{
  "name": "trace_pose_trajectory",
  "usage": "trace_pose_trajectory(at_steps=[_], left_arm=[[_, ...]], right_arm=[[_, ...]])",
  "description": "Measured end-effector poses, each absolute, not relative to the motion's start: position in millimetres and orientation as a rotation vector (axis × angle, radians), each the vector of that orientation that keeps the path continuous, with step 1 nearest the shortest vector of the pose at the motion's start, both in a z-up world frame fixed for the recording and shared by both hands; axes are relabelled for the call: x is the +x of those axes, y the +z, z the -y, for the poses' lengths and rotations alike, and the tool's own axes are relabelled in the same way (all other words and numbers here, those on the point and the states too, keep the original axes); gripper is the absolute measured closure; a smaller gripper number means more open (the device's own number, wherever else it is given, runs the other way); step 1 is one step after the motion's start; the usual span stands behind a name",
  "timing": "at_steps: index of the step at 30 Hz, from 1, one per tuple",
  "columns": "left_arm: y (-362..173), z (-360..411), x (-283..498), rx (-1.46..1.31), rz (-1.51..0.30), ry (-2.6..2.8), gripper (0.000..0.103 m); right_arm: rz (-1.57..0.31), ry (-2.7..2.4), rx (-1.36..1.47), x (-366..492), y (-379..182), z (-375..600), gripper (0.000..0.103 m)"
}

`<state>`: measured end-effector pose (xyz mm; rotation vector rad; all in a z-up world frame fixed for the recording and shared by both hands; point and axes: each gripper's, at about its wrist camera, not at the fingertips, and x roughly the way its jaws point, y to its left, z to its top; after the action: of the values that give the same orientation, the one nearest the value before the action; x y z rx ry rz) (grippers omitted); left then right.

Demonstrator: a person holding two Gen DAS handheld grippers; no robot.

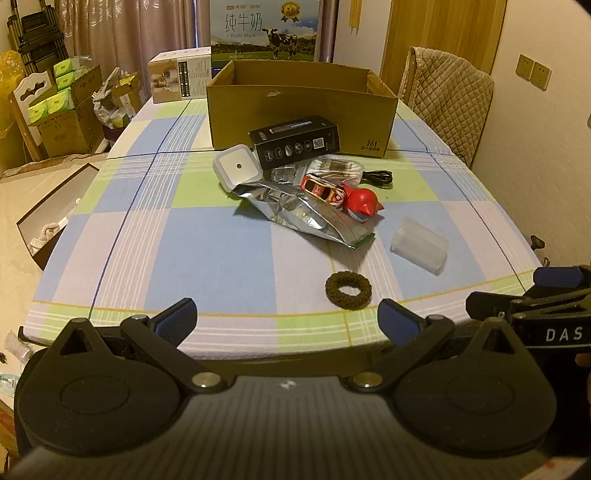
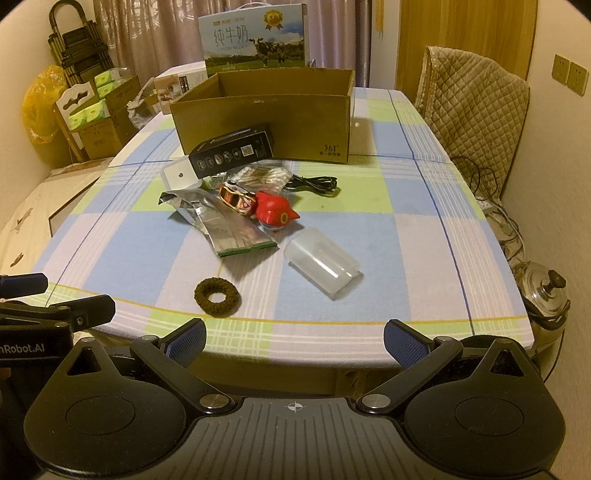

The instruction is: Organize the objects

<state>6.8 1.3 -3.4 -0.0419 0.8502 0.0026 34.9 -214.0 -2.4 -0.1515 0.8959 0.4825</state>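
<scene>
On the checked tablecloth lies a pile: a silver foil pouch [image 1: 303,210] [image 2: 218,225], a red toy car [image 1: 323,189] [image 2: 238,198], a red bird figure [image 1: 364,204] [image 2: 275,208], a black product box [image 1: 295,142] [image 2: 232,149], a white square device [image 1: 236,170] [image 2: 179,175], a cotton swab pack [image 1: 338,166] [image 2: 264,175] and a black cable [image 1: 378,177] [image 2: 314,182]. Nearer lie a brown hair tie [image 1: 348,289] [image 2: 217,295] and a clear plastic container [image 1: 419,245] [image 2: 321,260]. An open cardboard box [image 1: 301,107] [image 2: 264,118] stands behind. My left gripper [image 1: 287,319] and right gripper [image 2: 294,339] both hover open at the near table edge, holding nothing.
A milk carton box [image 1: 264,29] [image 2: 255,37] and a white package [image 1: 179,75] stand behind the cardboard box. A padded chair [image 1: 448,96] [image 2: 476,110] is at the right, a metal kettle [image 2: 545,295] below the table's right edge, stacked boxes [image 1: 62,110] at the left.
</scene>
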Motion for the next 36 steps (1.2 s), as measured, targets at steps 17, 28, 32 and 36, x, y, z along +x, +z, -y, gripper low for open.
trace_pose_trajectory(at_steps=[17,28,32,36], left_arm=[[-11.7,0.0,18.8,-0.032,-0.862,-0.006,0.001],[-49.4,12.5,65.7,0.036,-0.899,-0.117,0.008],[-68.1,22.8,84.8,0.064,-0.92,-0.174,0.013],[-86.2,33.9,96.6,0.107,-0.932,-0.208,0.018]], right_arm=[[-0.88,0.507,-0.2,46.6,-14.1,214.8,0.003],[-0.858,0.611,-0.315,96.3,-35.9,217.4,0.02],[-0.878,0.65,-0.353,115.1,-52.8,215.0,0.021],[-0.888,0.682,-0.403,130.2,-65.5,210.6,0.022]])
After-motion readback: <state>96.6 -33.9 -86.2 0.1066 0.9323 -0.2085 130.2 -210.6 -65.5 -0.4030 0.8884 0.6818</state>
